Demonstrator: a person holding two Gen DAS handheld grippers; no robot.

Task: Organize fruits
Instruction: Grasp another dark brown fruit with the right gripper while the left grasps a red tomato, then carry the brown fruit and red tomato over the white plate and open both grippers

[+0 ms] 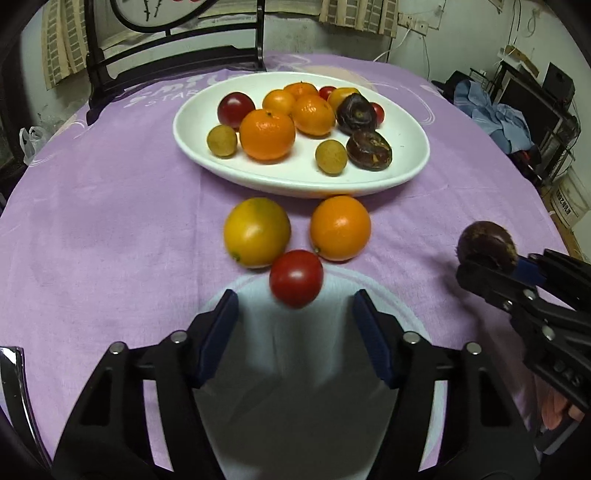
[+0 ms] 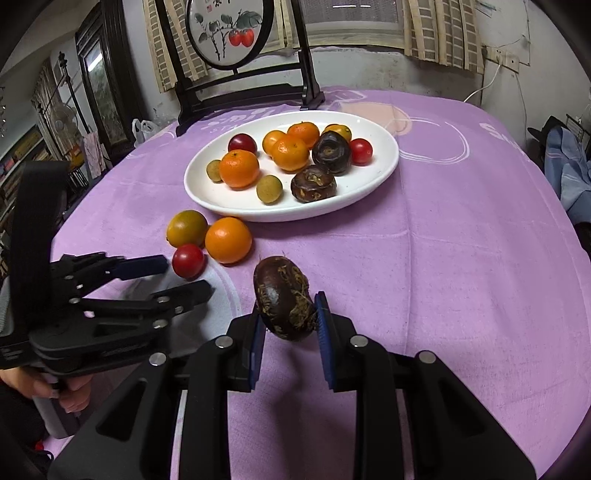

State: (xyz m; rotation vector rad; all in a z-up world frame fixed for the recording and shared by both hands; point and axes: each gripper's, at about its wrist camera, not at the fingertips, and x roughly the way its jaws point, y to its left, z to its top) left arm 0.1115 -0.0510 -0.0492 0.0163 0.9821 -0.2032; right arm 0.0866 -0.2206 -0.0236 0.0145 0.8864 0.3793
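A white oval plate (image 1: 406, 162) (image 2: 369, 188) holds several tangerines, cherry tomatoes, two longans and two dark water chestnuts. On the purple cloth in front of it lie a yellow-green orange (image 1: 256, 232) (image 2: 187, 228), an orange (image 1: 340, 228) (image 2: 228, 240) and a red cherry tomato (image 1: 296, 278) (image 2: 188, 260). My left gripper (image 1: 293, 314) (image 2: 184, 277) is open, just short of the tomato. My right gripper (image 2: 286, 317) (image 1: 487, 264) is shut on a dark water chestnut (image 2: 284, 297) (image 1: 485, 243), held above the cloth at the right.
A dark wooden stand with a round painted panel (image 2: 231, 33) rises behind the plate at the table's far edge. A white plastic bag (image 2: 146, 129) hangs at the far left. Clothes and boxes (image 1: 491, 114) lie beyond the table's right edge.
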